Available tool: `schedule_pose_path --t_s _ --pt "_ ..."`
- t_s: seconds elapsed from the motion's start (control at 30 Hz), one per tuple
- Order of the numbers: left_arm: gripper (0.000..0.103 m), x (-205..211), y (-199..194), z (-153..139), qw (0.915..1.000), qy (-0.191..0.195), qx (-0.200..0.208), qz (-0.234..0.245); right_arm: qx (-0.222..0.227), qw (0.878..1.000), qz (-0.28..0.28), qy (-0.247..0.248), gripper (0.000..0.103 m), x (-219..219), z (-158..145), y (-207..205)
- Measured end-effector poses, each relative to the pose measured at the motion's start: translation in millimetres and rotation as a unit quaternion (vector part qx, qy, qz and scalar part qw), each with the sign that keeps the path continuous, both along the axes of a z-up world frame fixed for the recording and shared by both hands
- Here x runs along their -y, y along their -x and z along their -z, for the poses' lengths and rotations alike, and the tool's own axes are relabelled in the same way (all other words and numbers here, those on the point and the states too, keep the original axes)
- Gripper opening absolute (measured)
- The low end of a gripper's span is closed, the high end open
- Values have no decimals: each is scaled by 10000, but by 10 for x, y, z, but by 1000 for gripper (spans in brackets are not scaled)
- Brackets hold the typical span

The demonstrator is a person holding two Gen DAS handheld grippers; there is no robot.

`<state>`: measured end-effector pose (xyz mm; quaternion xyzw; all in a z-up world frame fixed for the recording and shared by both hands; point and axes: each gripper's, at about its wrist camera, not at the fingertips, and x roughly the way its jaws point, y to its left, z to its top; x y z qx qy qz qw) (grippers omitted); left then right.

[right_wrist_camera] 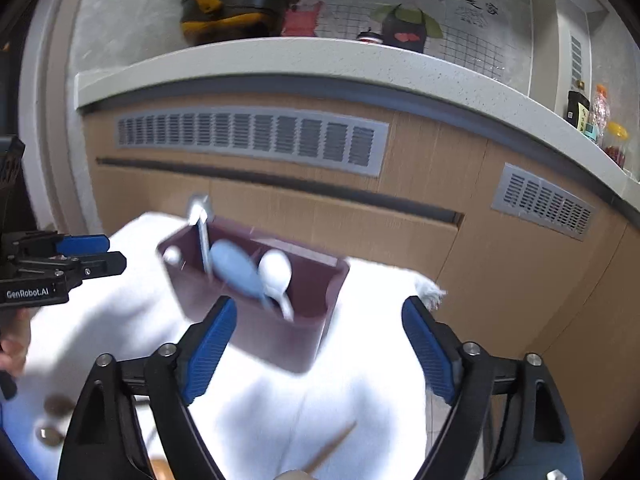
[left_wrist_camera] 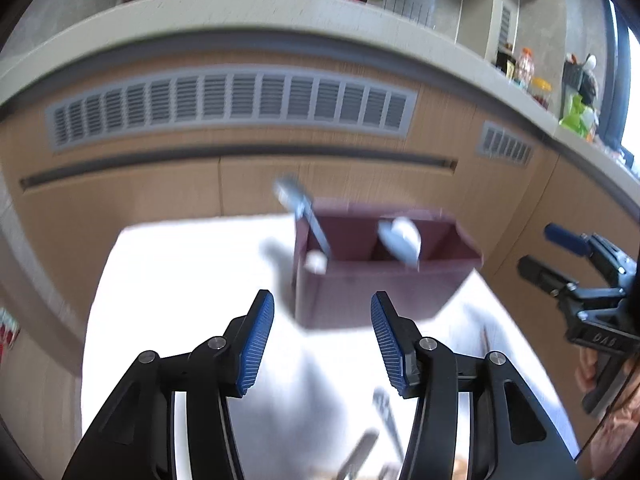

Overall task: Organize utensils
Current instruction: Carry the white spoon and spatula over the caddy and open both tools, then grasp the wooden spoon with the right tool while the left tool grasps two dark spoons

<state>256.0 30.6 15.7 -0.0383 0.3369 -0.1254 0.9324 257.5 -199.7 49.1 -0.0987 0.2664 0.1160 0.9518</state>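
Note:
A dark red utensil caddy [left_wrist_camera: 380, 284] [right_wrist_camera: 260, 320] with compartments stands on a white cloth. It holds a blue spoon [right_wrist_camera: 236, 268], a white spoon [right_wrist_camera: 276, 270] and a metal utensil [right_wrist_camera: 202, 232]; the metal utensil [left_wrist_camera: 304, 212] and a pale spoon [left_wrist_camera: 402, 238] show in the left wrist view. My left gripper [left_wrist_camera: 322, 340] is open and empty, just short of the caddy. My right gripper [right_wrist_camera: 316, 348] is open and empty, its jaws wide around the caddy's near side. Blurred utensils [left_wrist_camera: 384, 420] lie on the cloth near me, and a wooden stick [right_wrist_camera: 332, 448] lies below the right gripper.
The white cloth [right_wrist_camera: 360, 400] covers the table. Behind it are wooden cabinets with grey vents [right_wrist_camera: 248, 140] and a pale counter [right_wrist_camera: 280, 60] with a pot, bottles and jars. The right gripper shows at the right edge [left_wrist_camera: 560, 264], the left gripper at the left edge [right_wrist_camera: 80, 260].

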Motion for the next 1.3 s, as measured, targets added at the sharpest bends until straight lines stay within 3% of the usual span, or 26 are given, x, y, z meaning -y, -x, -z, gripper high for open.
schedule_pose_path --t_s 0.1,0.33,0.43,0.53,0.6,0.67,0.93,1.2,1.3 --pt "52 -68 230 113 9997 -7 -228 2 -243 9995 -12 -188 95 37 91 215" --pt "59 -139 761 266 9984 -296 -457 173 -474 9987 -128 -102 96 26 295 621" --pt "62 -181 960 363 9976 -368 -563 179 -647 9969 -452 15 96 -64 419 775" --pt "63 -237 1075 457 9967 -359 -718 138 -915 9920 -864 123 81 -193 558 891" --pt "63 -278 1123 513 9959 -364 -821 105 -1194 9859 -1156 209 50 -295 678 923" --pt "63 -322 1184 562 9951 -409 -893 85 -1530 9778 -1413 251 38 -403 825 926" --pt "67 -372 1330 593 9939 -522 -963 155 -2084 9625 -1721 226 33 -561 1076 869" --pt "67 -104 1443 671 9875 -821 -1040 854 -2310 9577 -1712 50 33 -592 1148 721" --pt "67 -37 1463 644 9853 -886 -1039 1028 -2506 9502 -1851 0 33 -631 1171 713"
